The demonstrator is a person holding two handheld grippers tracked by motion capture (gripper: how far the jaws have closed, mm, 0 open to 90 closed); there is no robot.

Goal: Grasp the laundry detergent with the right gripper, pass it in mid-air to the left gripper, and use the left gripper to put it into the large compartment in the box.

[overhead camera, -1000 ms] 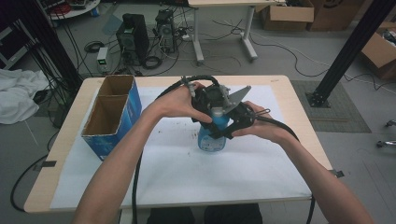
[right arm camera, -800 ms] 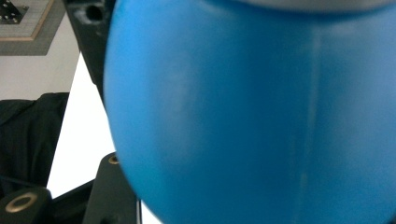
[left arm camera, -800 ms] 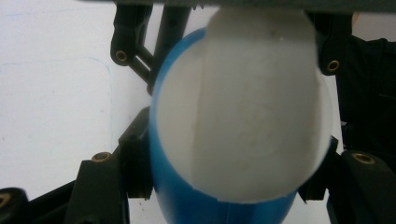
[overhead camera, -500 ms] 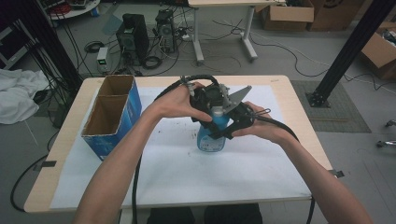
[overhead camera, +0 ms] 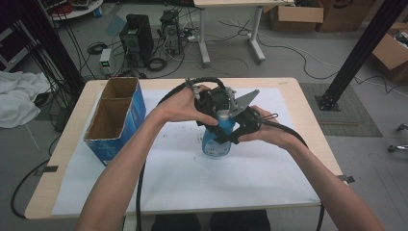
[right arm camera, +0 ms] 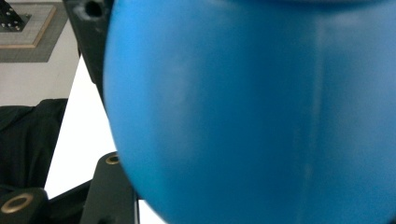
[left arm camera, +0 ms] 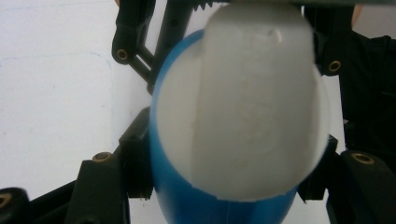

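1. Counted from the left: one cardboard box [overhead camera: 115, 118] with blue sides and two open compartments, one blue bottle [overhead camera: 217, 137] with one white cap [left arm camera: 247, 98], and two grippers held by two hands.
2. The box stands well to the left of the left gripper [overhead camera: 214, 103], upright on the white sheet [overhead camera: 192, 178] that covers the table [overhead camera: 312, 125], with nothing between it and the tools.
3. The bottle stands upright on the sheet directly below both grippers, near the middle of the table.
4. In the left gripper view, the left gripper's jaws sit on either side of the bottle just below the cap, pressed against its neck, pinching it.
5. The right gripper [overhead camera: 240, 126] comes in from the right and lower down; in the right gripper view its jaws hug the blue body, gripping it.
6. The two grippers crowd together over the bottle and hide its upper part from the high view.
7. Compared with a second ago, hands, grippers, bottle and box lie in the same places; no shift is noticeable.
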